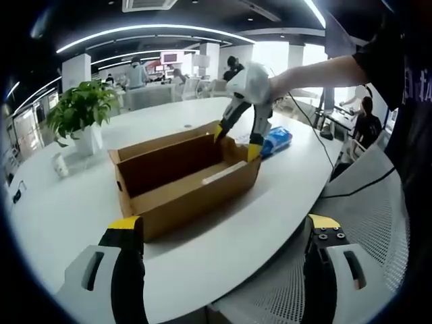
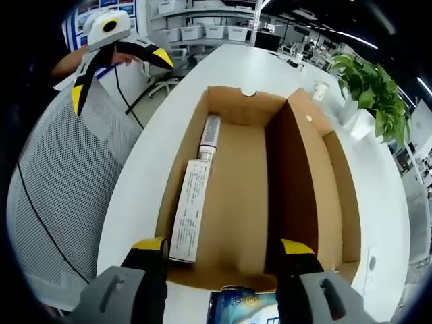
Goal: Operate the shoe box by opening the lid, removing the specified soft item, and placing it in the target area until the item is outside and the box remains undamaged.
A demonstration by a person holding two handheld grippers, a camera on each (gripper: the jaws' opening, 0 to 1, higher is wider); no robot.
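Note:
An open brown cardboard shoe box (image 1: 177, 181) lies on the white table (image 1: 67, 216), its lid (image 2: 332, 196) folded back flat beside it. The box floor (image 2: 236, 196) is bare except for a long white printed strip (image 2: 190, 210) and a grey piece (image 2: 210, 133) along one wall. A soft blue packet (image 1: 277, 140) lies on the table just past the box's end, seen under my right gripper (image 2: 223, 246) as the blue packet (image 2: 246, 305). My right gripper (image 1: 236, 142) hovers open over that end. Near the table edge my left gripper (image 1: 224, 224) is open and holds nothing; the left gripper (image 2: 120, 75) appears far off.
A potted plant (image 1: 79, 111) and a small white cup (image 1: 60, 164) stand behind the box. A white mesh chair (image 1: 368, 209) sits against the table's near edge. A black cable (image 1: 324, 152) crosses the table's end. People and desks fill the background.

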